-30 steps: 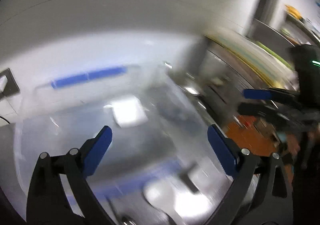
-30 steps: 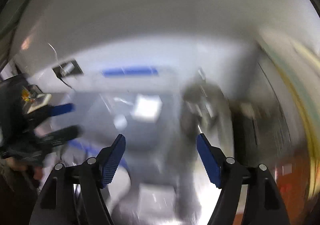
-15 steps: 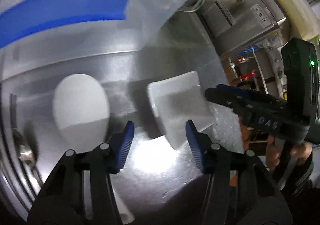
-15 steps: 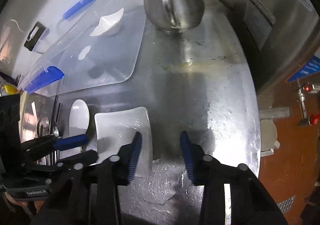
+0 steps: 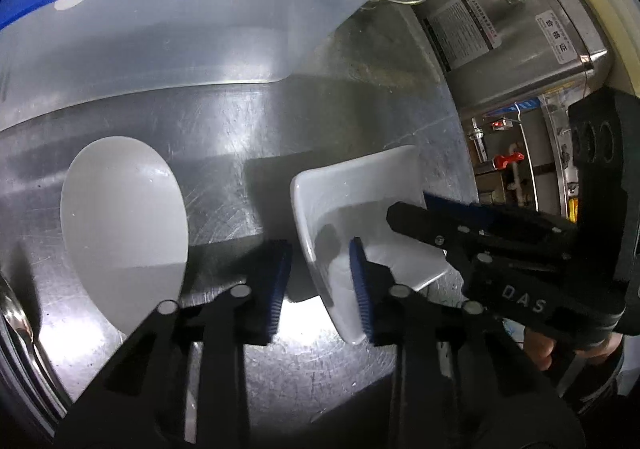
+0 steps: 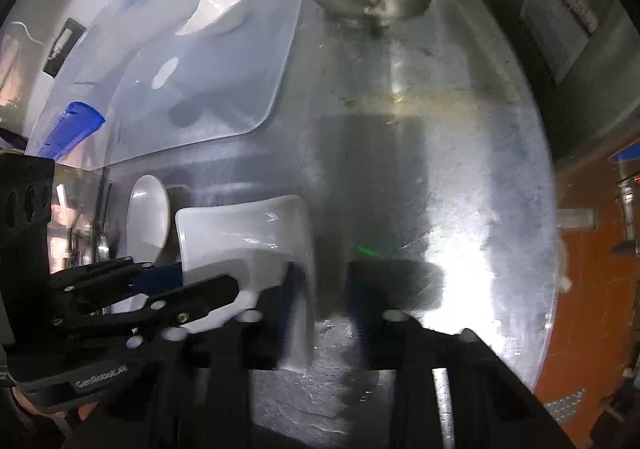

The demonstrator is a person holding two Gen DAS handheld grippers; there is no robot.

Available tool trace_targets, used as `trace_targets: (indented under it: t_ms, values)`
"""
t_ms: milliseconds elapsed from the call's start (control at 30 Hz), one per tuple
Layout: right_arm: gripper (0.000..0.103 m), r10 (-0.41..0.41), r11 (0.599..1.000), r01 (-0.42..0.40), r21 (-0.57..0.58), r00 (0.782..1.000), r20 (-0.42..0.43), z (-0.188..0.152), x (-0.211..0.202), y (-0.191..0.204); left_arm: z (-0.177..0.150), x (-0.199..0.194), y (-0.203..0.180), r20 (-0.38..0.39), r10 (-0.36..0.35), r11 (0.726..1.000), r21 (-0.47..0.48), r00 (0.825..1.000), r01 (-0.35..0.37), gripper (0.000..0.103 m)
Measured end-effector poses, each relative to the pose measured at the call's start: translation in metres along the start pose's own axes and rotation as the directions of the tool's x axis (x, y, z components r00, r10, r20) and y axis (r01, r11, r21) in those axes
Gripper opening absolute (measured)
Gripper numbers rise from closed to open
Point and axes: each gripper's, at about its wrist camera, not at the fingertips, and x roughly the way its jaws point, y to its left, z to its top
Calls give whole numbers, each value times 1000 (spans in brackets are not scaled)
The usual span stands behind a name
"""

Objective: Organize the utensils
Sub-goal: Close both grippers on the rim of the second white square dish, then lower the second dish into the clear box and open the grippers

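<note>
Square white dish (image 5: 360,209): on steel counter (image 5: 240,121), landmark for entry.
Left gripper (image 5: 320,277): half a second back stood short of dish with wider gap; now narrow, straddling dish's near-left rim, one pad inside, one outside; contact not confirmed.
Right gripper (image 6: 324,289): likewise closed in; narrow, astride dish's right rim; motion-blurred, grip uncertain.
Judgement: two-sided lift of dish imminent.
Oval white plate (image 5: 124,225): left of dish.
Clear bin (image 5: 160,29): behind dish.
Spoons (image 6: 102,245): far left of dish, mostly cut off.
</note>
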Motion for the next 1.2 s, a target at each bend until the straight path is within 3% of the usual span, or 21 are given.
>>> trace_targets:
  t_ms: [67, 333, 400, 533, 667, 767, 867, 933, 1000, 1100, 1200]
  values:
    - [11, 15, 1000, -15, 4, 1000, -4, -1, 1, 3, 0, 0, 2, -2, -5, 1000, -7, 1000, 5, 12]
    - [10, 1, 999, -2, 42, 1000, 25, -15, -11, 1, -5, -4, -6, -5, -10, 999, 31, 1000, 10, 9]
    - [10, -11, 999, 9, 42, 999, 53, -21, -26, 4, -7, -13, -16, 14, -11, 997, 71, 1000, 10, 9]
    - [9, -22, 1000, 21, 5, 980, 197, -26, -90, 26, -2, -68, -44, 119, -57, 987, 158, 991, 38, 9]
    - [9, 2, 991, 42, -124, 940, 340, 19, -153, 77, 28, -143, -55, 280, -35, 968, 247, 959, -37, 10]
    - [9, 22, 981, 50, -185, 930, 368, 77, -164, 112, 83, -187, -38, 332, 11, 965, 243, 943, -97, 10]
    - [10, -13, 982, 73, -175, 947, 320, 148, -139, 139, 148, -195, -6, 308, 85, 973, 181, 947, -146, 10]
    - [10, -61, 985, 102, -140, 961, 271, 182, -112, 149, 182, -179, 15, 266, 148, 968, 158, 953, -195, 10]
    - [11, -113, 985, 136, -107, 974, 194, 204, -75, 148, 210, -151, 39, 185, 175, 973, 117, 967, -198, 10]
    - [11, -139, 988, 145, -48, 984, 110, 217, -32, 135, 229, -109, 68, 80, 157, 983, 83, 984, -164, 10]
    - [11, -144, 990, 144, 7, 988, 60, 226, -5, 120, 239, -80, 80, 26, 149, 986, 74, 988, -151, 10]
